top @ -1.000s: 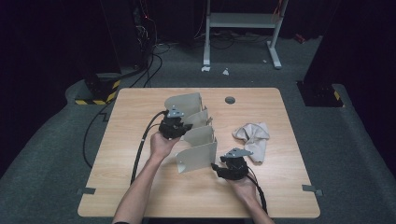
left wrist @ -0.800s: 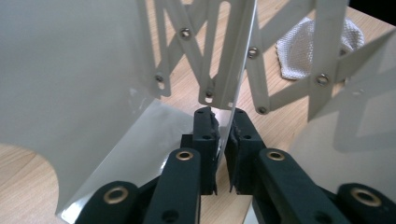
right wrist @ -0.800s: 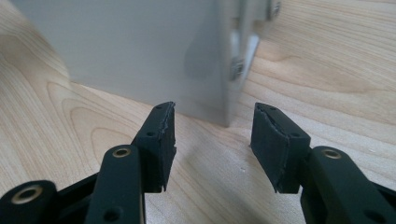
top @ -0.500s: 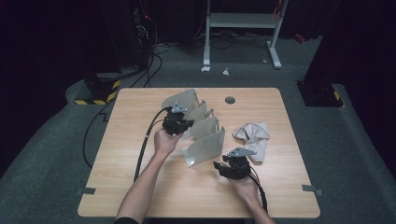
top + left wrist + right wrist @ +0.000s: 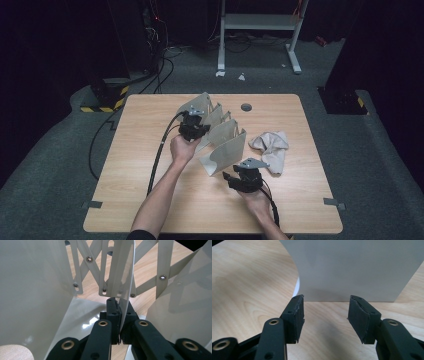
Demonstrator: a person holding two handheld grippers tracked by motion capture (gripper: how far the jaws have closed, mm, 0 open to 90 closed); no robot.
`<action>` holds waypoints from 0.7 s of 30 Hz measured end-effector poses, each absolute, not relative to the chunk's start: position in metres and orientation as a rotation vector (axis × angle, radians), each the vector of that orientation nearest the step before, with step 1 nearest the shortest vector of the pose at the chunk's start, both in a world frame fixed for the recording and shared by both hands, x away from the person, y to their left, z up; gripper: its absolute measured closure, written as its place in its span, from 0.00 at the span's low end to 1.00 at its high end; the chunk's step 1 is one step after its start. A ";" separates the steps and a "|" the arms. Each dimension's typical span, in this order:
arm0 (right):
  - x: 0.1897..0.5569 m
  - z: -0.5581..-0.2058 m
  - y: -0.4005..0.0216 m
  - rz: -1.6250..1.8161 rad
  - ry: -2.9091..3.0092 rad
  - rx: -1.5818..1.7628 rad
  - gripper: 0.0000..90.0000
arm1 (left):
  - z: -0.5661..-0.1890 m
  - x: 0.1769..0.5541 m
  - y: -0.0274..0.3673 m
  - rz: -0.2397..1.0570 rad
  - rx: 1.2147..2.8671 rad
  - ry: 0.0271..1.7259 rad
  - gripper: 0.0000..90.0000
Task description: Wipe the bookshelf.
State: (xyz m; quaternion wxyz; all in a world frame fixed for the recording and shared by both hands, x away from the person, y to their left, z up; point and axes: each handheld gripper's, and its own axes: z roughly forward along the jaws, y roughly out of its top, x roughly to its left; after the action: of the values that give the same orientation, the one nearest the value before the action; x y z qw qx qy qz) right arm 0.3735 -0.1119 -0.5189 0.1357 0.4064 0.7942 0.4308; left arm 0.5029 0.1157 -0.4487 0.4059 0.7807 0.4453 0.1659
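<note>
Left gripper (image 5: 119, 315) clamped on rack divider (image 5: 125, 277); right gripper (image 5: 325, 315) wide, empty.

On the table (image 5: 150, 200) before you, the expanding file rack (image 5: 222, 142) stands at centre, a crumpled cloth (image 5: 271, 148) just right of it, a round grommet (image 5: 246, 107) behind, near the far edge.

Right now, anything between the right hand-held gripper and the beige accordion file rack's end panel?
Nothing: right gripper view shows bare wooden table before the panel.
</note>
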 end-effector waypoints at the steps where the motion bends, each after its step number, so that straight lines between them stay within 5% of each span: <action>1: 0.374 -0.519 -0.112 1.243 2.291 1.184 0.51 | -0.449 0.504 0.114 0.421 1.963 1.135 0.97; 21: 0.375 -0.504 -0.093 1.188 2.190 1.177 0.49 | -0.450 0.501 0.112 0.413 1.959 1.174 0.91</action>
State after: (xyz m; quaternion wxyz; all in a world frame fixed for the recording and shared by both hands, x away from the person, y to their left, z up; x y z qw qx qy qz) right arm 0.3752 -0.0928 -0.5038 0.1918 0.4193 0.7799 0.4232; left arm 0.5009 0.1116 -0.4499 0.3990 0.7739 0.4638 0.1633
